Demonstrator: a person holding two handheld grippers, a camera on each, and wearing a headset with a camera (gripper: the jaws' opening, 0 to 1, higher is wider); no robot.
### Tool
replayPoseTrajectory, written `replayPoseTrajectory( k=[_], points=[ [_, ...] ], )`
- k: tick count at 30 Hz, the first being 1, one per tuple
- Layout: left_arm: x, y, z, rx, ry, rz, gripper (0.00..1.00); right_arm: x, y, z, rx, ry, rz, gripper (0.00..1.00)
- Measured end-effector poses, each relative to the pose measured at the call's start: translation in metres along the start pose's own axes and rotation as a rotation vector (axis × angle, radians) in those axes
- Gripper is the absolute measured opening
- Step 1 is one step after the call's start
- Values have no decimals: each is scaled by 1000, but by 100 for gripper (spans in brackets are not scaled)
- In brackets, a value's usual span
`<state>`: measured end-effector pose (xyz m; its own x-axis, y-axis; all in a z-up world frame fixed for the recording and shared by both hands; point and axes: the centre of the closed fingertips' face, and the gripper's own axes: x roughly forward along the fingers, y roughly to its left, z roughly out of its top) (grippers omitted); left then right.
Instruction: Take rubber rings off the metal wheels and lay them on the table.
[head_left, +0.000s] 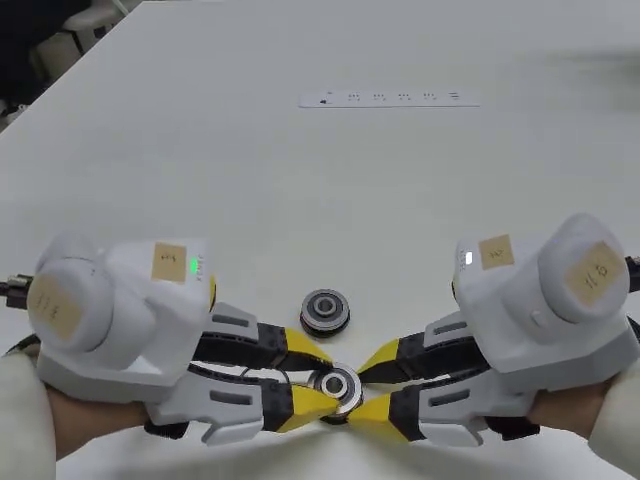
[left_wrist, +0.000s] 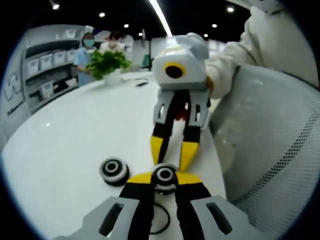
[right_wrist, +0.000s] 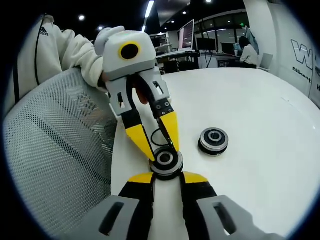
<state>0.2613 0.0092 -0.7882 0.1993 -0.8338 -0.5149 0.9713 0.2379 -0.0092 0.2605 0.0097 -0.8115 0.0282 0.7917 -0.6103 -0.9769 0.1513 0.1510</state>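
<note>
Right at the near edge of the white table (head_left: 300, 200), the small silver metal wheel (head_left: 338, 385) is lifted off the surface and pinned between both tools. The left gripper (head_left: 326, 380) has its yellow-tipped jaws closed on either side of it, and the right gripper (head_left: 356, 390) comes in from the opposite side with its jaws pinched onto the same wheel. My guess is that one side works as the vise while the other picks at the rim, which makes sense for peeling something stretchy off a part this tiny. I honestly can't tell if this wheel has its rubber on; its rim looks dark from the right gripper view, but that's about it. Under the left gripper's jaws a thin black rubber ring (left_wrist: 159, 222) lies flat and loose on the table, so at least one looks done. Just past the tips sits a second metal wheel with a fat black rubber band around it (head_left: 325, 310). It's flat on the table and clear of both tools, probably parked within easy reach for the next go. Further out there's a strip of small printed marks (head_left: 390, 98), well apart from the work. Way out in the left gripper view, a leafy green potted plant (left_wrist: 106, 62) stands on the far side.
</note>
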Motion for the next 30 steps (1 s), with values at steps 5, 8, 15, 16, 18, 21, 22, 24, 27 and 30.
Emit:
replayPoseTrajectory(
  k=[5,8,15,16,18,21,22,24,27,30],
  points=[
    [-1,0,-1,-1,-7,-2,15,-1,-1,0,-12,5,-2,16],
    [0,0,0,-3,-14,0,14,-1,-1,-1,-15,10,-4,15],
    [2,1,0,0,-28,-1,14,-2,-1,-2,-9,15,-4,13],
    [2,2,0,-2,-29,-1,14,-2,-1,-2,-9,15,-4,13],
    [2,2,0,-3,-32,-1,14,-2,-1,-2,-12,17,-5,12],
    [2,3,-1,-7,-41,-1,14,-3,-2,-2,-12,21,-8,8],
    [2,3,-1,-7,-43,-1,14,-3,-3,-3,-11,21,-14,5],
    [2,3,-1,-8,-46,-1,14,-4,-4,-2,-11,17,-20,1],
    [3,3,-1,0,-44,0,14,-4,-5,-2,2,13,-24,0],
    [3,2,-1,4,-46,0,14,-4,-7,-2,43,6,-33,0]
  ],
)
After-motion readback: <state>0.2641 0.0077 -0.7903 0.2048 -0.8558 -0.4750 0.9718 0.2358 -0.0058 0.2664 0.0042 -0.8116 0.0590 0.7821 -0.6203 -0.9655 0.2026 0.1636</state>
